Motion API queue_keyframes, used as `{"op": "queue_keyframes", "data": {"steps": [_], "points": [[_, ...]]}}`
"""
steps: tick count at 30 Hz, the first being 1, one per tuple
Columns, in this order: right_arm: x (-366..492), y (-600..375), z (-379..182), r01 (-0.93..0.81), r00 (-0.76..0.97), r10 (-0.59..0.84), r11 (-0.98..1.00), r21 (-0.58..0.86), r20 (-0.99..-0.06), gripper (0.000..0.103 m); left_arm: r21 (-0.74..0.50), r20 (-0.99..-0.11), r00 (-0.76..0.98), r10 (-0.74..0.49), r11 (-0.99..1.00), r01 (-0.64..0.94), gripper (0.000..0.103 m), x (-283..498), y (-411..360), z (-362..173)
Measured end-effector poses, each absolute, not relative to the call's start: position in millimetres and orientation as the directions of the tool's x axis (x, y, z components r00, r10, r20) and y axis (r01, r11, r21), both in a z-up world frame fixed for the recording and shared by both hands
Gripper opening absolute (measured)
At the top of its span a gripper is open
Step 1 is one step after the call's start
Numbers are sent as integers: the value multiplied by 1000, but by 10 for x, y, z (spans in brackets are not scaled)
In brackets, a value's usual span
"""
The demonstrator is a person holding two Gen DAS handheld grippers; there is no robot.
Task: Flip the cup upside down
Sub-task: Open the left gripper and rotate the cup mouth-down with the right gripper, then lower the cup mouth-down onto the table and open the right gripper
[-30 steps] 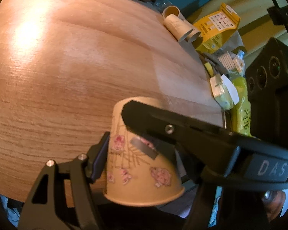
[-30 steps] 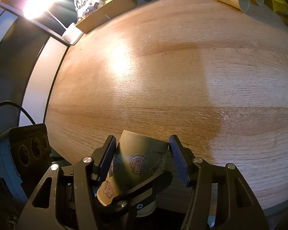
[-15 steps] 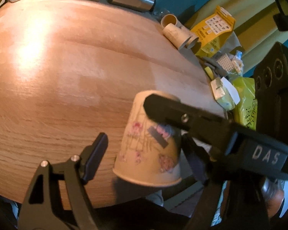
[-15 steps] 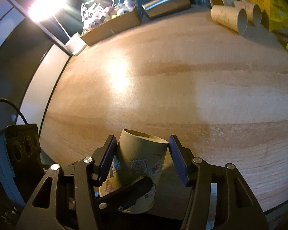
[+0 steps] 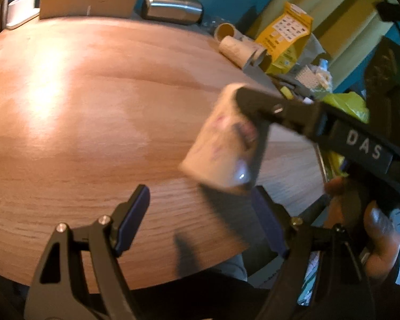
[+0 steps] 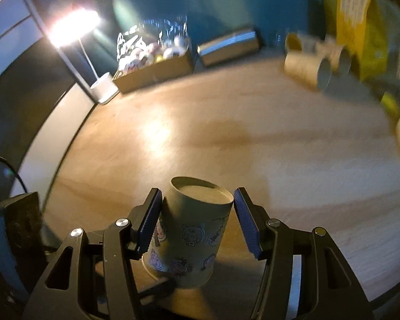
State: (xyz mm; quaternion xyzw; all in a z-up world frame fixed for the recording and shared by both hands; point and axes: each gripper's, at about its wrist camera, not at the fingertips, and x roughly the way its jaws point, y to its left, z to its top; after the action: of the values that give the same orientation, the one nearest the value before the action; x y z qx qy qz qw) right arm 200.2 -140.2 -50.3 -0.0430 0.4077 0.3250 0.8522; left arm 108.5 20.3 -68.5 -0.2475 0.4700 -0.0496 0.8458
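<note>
The round wooden surface (image 5: pixel 74 122) fills most of both views, with a bright patch of glare on its left half. Along its far edge sit a cardboard box (image 5: pixel 88 5) of wrapped items, then a steel flask (image 5: pixel 172 9) lying on its side just right of the box, and further right a few spare paper cups (image 5: pixel 237 46) on their sides beside a yellow bag (image 5: pixel 285 37).

The right gripper (image 6: pixel 197 222) holds the cup (image 6: pixel 192 229) between its fingers (image 6: pixel 148 222) — base up, mouth down, tilted a little, above the near edge of the surface. The left pad presses the cup's wall; the right pad sits at the rim of the base, and whether it touches is hard to say. In the left wrist view the same cup (image 5: pixel 221 146) is blurred, sits right of centre with its mouth facing down and toward the camera, and the right gripper's black body, marked DAS, crosses over it from the right.

The left gripper (image 5: pixel 200 218) is spread wide, its fingers (image 5: pixel 132 216) apart and holding nothing — the cup is beyond and above its right finger. A hand (image 5: pixel 370 240) grips the right tool at the far right.
</note>
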Motion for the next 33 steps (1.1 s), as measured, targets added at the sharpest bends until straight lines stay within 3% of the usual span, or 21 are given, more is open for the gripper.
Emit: {"op": "queue_keyframes", "data": {"steps": [17, 29, 33], "points": [[1486, -1818, -710, -556, 748, 470, 830, -54, -468, 59, -363, -780, 589, -212, 920, -150, 80, 845, 413, -733], [1031, -2122, -1082, -411, 904, 372, 891, -191, -213, 59, -303, -784, 596, -174, 945, -122, 80, 784, 377, -823], [996, -2141, -1239, -373, 924, 342, 903, -214, -169, 59, -279, -784, 600, -159, 954, -112, 80, 718, 346, -793]]}}
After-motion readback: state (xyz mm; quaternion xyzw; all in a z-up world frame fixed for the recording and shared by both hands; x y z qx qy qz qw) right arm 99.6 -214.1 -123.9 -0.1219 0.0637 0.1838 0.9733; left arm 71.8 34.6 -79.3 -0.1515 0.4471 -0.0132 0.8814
